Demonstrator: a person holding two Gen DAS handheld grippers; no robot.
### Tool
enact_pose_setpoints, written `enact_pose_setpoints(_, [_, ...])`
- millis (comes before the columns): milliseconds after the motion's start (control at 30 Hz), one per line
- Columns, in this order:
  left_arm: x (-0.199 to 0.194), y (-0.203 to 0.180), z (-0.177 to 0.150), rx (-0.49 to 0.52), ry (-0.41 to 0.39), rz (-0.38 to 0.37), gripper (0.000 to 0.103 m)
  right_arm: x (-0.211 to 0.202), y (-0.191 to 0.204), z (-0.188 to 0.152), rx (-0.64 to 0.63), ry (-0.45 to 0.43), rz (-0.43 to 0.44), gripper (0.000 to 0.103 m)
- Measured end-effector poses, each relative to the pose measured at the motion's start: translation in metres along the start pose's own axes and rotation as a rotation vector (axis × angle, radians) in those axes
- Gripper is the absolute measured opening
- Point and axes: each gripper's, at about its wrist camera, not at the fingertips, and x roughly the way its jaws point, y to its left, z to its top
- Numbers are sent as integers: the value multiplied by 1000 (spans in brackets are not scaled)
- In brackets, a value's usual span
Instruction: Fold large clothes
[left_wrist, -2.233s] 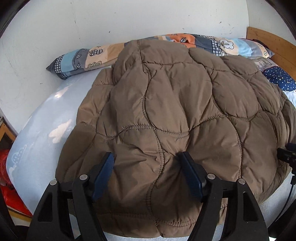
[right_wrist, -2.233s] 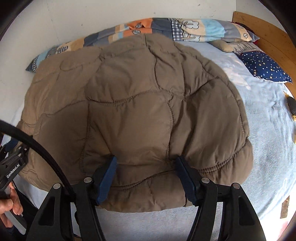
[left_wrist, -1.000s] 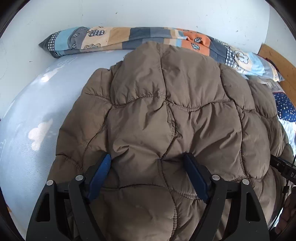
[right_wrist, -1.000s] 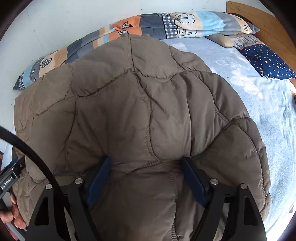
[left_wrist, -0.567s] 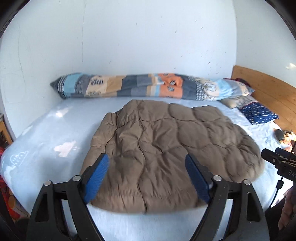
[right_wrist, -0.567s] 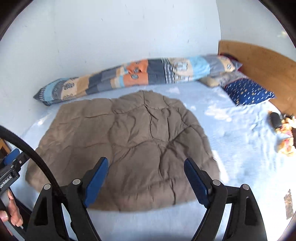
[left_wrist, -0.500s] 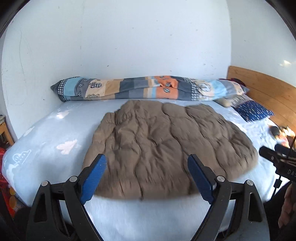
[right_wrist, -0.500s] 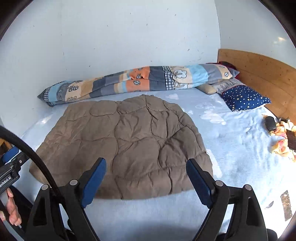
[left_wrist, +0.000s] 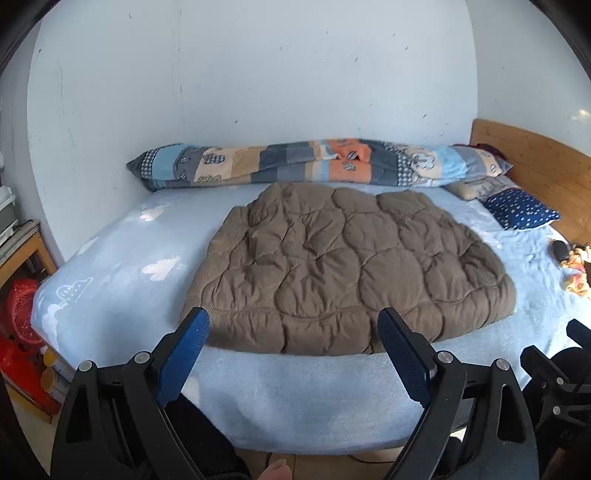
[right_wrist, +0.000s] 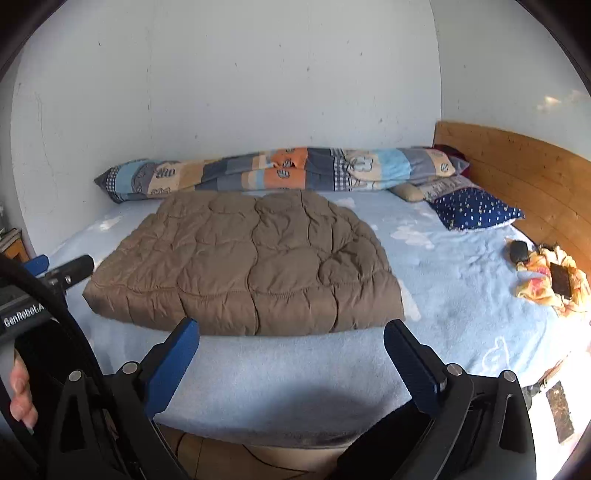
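A brown quilted padded coat (left_wrist: 347, 266) (right_wrist: 251, 262) lies folded flat in the middle of the light blue bed (left_wrist: 303, 398) (right_wrist: 288, 380). My left gripper (left_wrist: 293, 325) hovers at the bed's near edge, short of the coat's hem; its jaws are opening with nothing between them. My right gripper (right_wrist: 291, 334) hangs likewise in front of the coat, its blue pads (right_wrist: 173, 365) wide apart, its jaws opening on nothing. Neither gripper touches the coat. The other gripper shows at each view's side edge, with a hand (right_wrist: 20, 395) holding it.
A long patchwork bolster (left_wrist: 317, 162) (right_wrist: 280, 171) lies along the white wall behind the coat. A navy dotted pillow (right_wrist: 476, 212) and a wooden headboard (right_wrist: 517, 173) stand at the right. A yellow cloth with dark objects (right_wrist: 550, 280) lies near the right edge. Red baskets (left_wrist: 18, 306) sit left of the bed.
Both grippers let go of the coat and pulled back and up from it to the bed's near edge. Their jaws widened. The coat now lies flat by itself.
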Motion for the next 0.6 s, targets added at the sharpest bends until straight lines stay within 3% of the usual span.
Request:
enact_pose_setpoints(67, [14, 0, -7, 15, 16, 24, 92, 20, 2, 0, -4, 64, 4, 102])
enact_pose_setpoints(167, [34, 0, -10, 33, 62, 24, 92, 28, 8, 2, 0, 51, 12, 102])
enact_pose_setpoints(267, [49, 3, -14, 21, 103, 28, 92, 46, 20, 2, -26, 101, 31, 102])
enact_pose_setpoints(400, [61, 2, -23, 85, 123, 60, 92, 58, 33, 3, -37, 115, 55, 102])
enact_pose_setpoints(600, [78, 0, -25, 101, 187, 26, 92, 74, 44, 0, -60, 173, 55, 102])
